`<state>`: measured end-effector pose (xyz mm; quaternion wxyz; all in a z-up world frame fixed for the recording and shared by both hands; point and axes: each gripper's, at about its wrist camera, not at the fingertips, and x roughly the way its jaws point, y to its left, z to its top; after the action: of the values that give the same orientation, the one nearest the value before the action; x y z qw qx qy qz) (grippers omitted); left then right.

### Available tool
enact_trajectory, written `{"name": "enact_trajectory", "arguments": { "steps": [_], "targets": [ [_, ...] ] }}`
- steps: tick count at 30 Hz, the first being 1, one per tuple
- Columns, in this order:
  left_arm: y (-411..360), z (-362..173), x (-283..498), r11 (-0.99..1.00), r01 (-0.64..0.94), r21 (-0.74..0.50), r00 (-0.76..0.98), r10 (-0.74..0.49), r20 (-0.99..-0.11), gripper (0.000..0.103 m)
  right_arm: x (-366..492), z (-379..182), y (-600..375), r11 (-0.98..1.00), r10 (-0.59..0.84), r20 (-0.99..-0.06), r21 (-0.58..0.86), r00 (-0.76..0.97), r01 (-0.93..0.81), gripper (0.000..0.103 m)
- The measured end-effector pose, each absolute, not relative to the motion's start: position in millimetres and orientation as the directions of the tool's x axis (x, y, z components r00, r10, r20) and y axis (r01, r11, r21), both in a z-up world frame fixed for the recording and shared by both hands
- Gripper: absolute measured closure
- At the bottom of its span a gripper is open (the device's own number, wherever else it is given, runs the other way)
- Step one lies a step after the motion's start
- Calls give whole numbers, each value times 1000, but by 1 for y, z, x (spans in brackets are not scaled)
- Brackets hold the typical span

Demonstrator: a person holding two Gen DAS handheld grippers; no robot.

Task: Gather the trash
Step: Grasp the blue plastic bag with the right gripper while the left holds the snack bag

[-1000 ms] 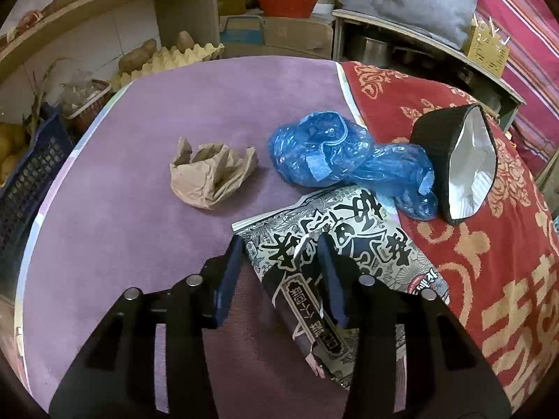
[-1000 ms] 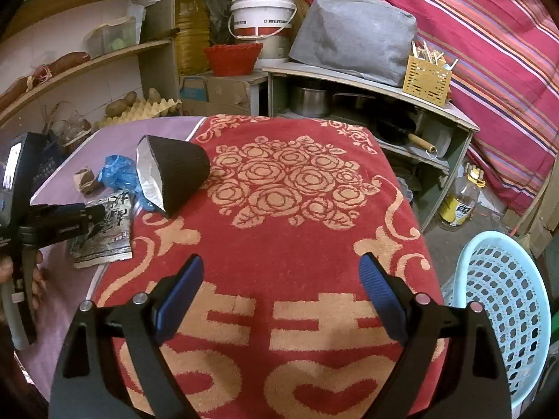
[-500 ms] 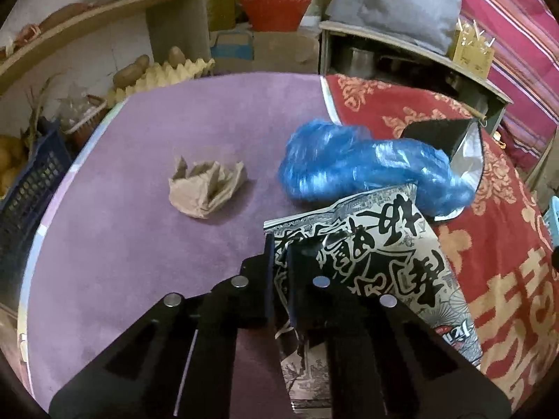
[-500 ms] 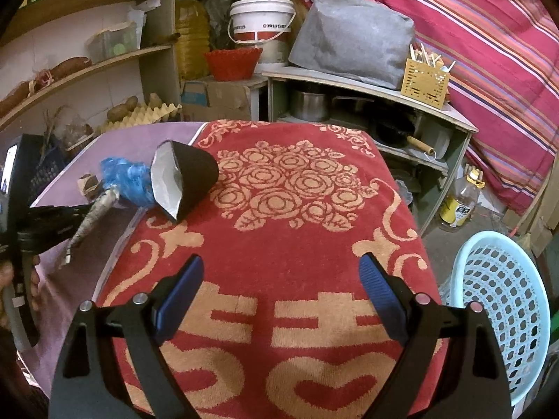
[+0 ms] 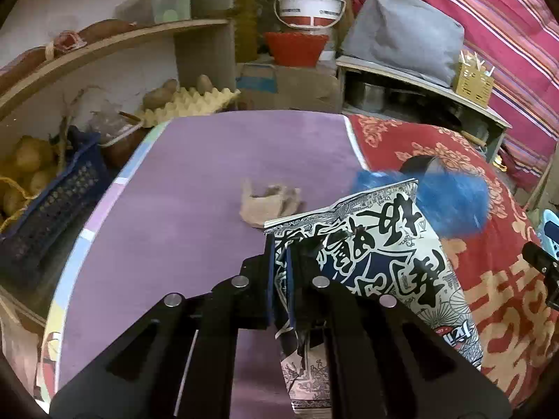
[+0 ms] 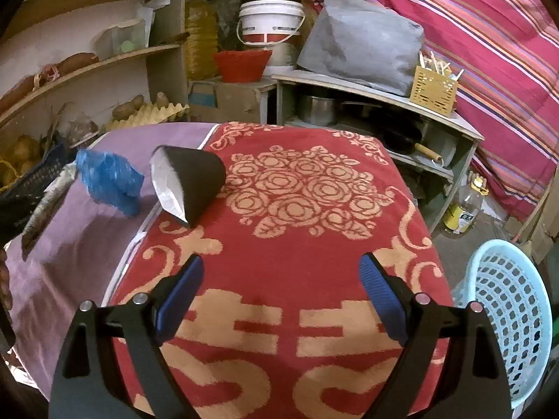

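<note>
My left gripper [image 5: 279, 276] is shut on a black-and-white printed snack wrapper [image 5: 377, 251] and holds it lifted above the purple cloth. A crumpled blue plastic bag [image 5: 454, 199] rests on the wrapper's far edge, blurred; it also shows in the right wrist view [image 6: 108, 178], beside the wrapper [image 6: 45, 206]. A crumpled brown paper [image 5: 269, 204] lies on the purple cloth. A black foil-lined pouch [image 6: 188, 178] lies on the red cloth. My right gripper [image 6: 279, 289] is open and empty above the red cloth.
A light blue perforated basket [image 6: 506, 314] stands on the floor at the right of the table. A dark blue crate [image 5: 45, 202] with potatoes sits at the left edge. Shelves with an egg tray [image 5: 188, 104], buckets and pots stand behind.
My left gripper closed on the printed wrapper and lifted it off the cloth; the blue bag rode up with it. The right gripper stayed open and still.
</note>
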<state>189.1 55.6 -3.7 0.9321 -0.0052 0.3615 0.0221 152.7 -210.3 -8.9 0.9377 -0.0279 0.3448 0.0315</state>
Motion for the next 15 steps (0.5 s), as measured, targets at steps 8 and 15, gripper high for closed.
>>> {"name": "enact_trajectory", "arguments": {
  "steps": [8,15],
  "targets": [
    [76,-4,187,995,-93,42,744,97,-661,99,166,-6,-180,992,84,-642,-21,762,-126,14],
    [95,-4,188,993,-110,42,741,110,-663,99,166,-12,-145,975,162,-661,-9,733,-223,14]
  ]
}}
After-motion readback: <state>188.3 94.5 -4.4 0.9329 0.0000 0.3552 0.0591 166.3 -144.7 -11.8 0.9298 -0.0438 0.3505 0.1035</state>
